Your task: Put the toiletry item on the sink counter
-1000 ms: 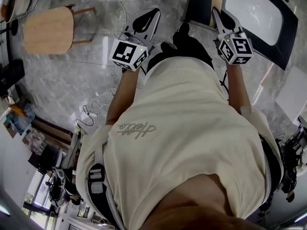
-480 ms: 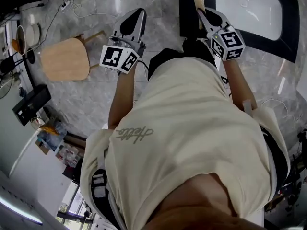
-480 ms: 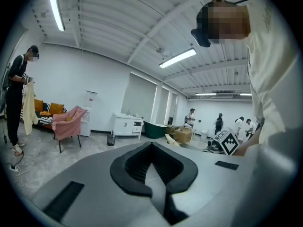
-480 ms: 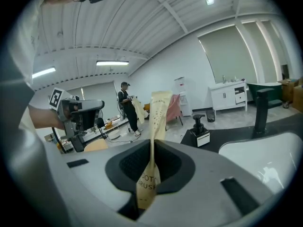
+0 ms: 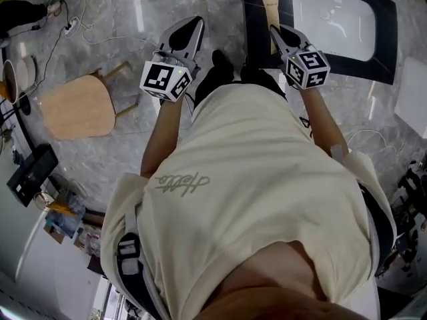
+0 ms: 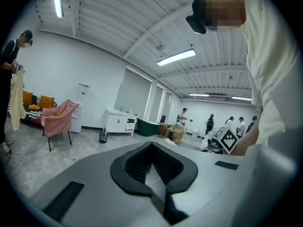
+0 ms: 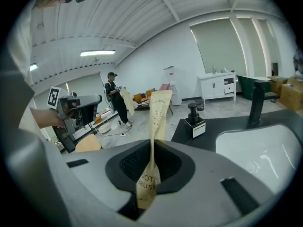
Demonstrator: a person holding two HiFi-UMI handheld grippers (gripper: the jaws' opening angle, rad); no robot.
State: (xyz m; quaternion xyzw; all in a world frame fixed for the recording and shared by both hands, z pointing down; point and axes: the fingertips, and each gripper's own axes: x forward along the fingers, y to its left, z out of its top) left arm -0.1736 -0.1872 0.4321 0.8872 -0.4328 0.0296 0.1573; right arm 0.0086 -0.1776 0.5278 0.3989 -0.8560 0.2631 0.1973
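The room is a big white hall with a ribbed ceiling and strip lights. Its grey marbled floor (image 5: 133, 112) has cables trailing across it. A white cabinet (image 6: 120, 122) stands against the far wall, and one pink armchair (image 6: 59, 119) is nearer. One person (image 7: 116, 100) stands mid-room handling pale cloth, and a handful more are grouped at the far end.

There is one black worktop (image 5: 257, 19) with one white basin (image 5: 333, 19) sunk into it. One black faucet (image 7: 255, 103) rises at the basin's rim. One wooden stool (image 5: 70, 105) sits on the floor, well apart from the worktop on the person's left.

There are two tools, each with a marker cube. The left tool (image 5: 189, 29) is held over bare floor, and its jaws are brought together with nothing between them (image 6: 152, 162). The right tool (image 5: 280, 35) reaches over the left strip of the worktop, beside the basin. Its jaws are pinched on the lower end of the one toiletry item, a flat kraft-paper toothbrush packet (image 7: 156, 126).

The packet (image 5: 269, 5) sticks out forward past the jaw tips, above the black strip. It is held in the air rather than lying on the surface. One black pump dispenser (image 7: 194, 117) stands on the worktop just beyond it, near the basin's corner.
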